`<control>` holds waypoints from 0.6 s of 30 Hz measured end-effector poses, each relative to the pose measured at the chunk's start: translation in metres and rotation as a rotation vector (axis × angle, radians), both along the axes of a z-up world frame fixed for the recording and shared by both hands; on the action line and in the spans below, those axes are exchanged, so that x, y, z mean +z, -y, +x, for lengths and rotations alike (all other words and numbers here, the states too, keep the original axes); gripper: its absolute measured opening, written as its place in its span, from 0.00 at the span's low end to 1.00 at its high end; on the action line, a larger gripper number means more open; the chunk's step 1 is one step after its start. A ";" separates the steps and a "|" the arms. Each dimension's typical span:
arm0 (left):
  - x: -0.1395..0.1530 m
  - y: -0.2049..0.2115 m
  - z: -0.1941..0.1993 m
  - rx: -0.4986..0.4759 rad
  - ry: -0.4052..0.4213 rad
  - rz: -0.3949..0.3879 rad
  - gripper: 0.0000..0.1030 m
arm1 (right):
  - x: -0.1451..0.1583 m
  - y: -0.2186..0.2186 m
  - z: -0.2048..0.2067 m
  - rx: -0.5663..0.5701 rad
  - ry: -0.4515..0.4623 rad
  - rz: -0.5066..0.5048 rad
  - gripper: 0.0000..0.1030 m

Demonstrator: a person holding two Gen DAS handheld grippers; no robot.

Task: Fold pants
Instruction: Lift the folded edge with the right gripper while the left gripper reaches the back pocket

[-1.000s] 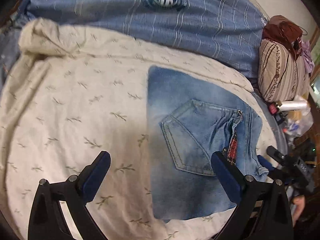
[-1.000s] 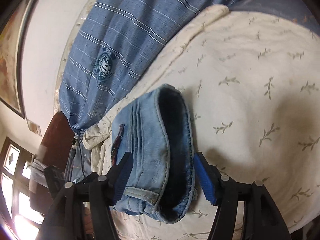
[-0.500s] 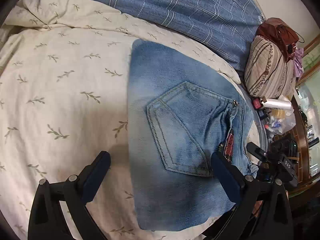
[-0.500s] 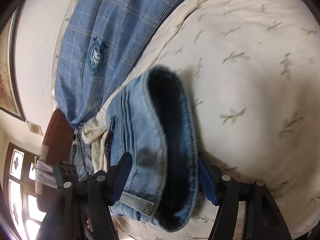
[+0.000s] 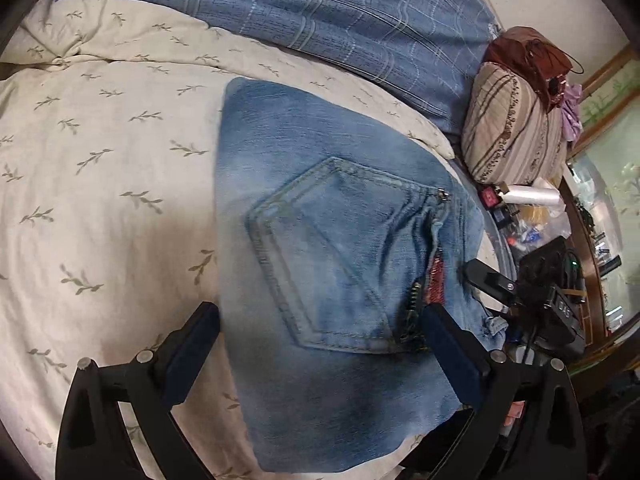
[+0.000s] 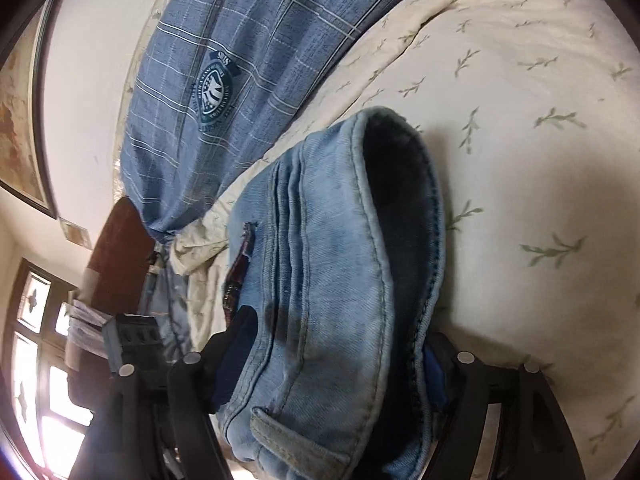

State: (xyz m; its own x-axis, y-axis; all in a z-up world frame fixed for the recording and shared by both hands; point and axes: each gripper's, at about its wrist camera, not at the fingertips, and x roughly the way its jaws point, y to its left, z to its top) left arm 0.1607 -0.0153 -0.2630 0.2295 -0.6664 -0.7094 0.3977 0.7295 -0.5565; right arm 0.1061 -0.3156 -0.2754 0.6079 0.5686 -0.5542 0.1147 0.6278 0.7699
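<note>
Folded light-blue jeans point(image 5: 328, 264) lie on a cream leaf-print bedspread point(image 5: 104, 184), back pocket up. My left gripper point(image 5: 320, 344) is open, its fingers straddling the near part of the jeans from above. In the right wrist view the waistband end of the jeans point(image 6: 344, 280) fills the space between the fingers of my right gripper point(image 6: 332, 356), which stand wide apart around the thick fold. Whether the pads press the denim I cannot tell. The right gripper also shows in the left wrist view point(image 5: 520, 296) at the jeans' right edge.
A blue plaid blanket point(image 5: 320, 20) with a round crest lies at the far side of the bed. A striped pillow point(image 5: 512, 132) with a brown bag on it, a white bottle point(image 5: 528, 196) and small clutter sit to the right. A window point(image 6: 36, 360) is at lower left.
My left gripper has moved forward and closer over the jeans. My right gripper has pushed further onto the waistband end, so the denim now fills the space between its fingers.
</note>
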 end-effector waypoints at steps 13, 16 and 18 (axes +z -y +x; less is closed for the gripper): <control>0.002 0.011 -0.002 -0.008 0.051 0.005 0.84 | -0.011 0.010 0.002 0.008 -0.002 0.088 0.72; 0.004 0.007 -0.003 0.017 0.046 -0.007 0.76 | -0.005 0.004 0.003 0.015 0.005 0.047 0.67; 0.007 0.009 -0.006 0.017 0.064 0.005 0.73 | -0.001 -0.002 0.002 0.032 0.014 -0.009 0.63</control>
State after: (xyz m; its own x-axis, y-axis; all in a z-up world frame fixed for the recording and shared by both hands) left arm 0.1547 -0.0248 -0.2556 0.2854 -0.6583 -0.6965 0.4197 0.7393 -0.5267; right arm 0.1086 -0.3139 -0.2764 0.5974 0.5828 -0.5508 0.0836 0.6378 0.7656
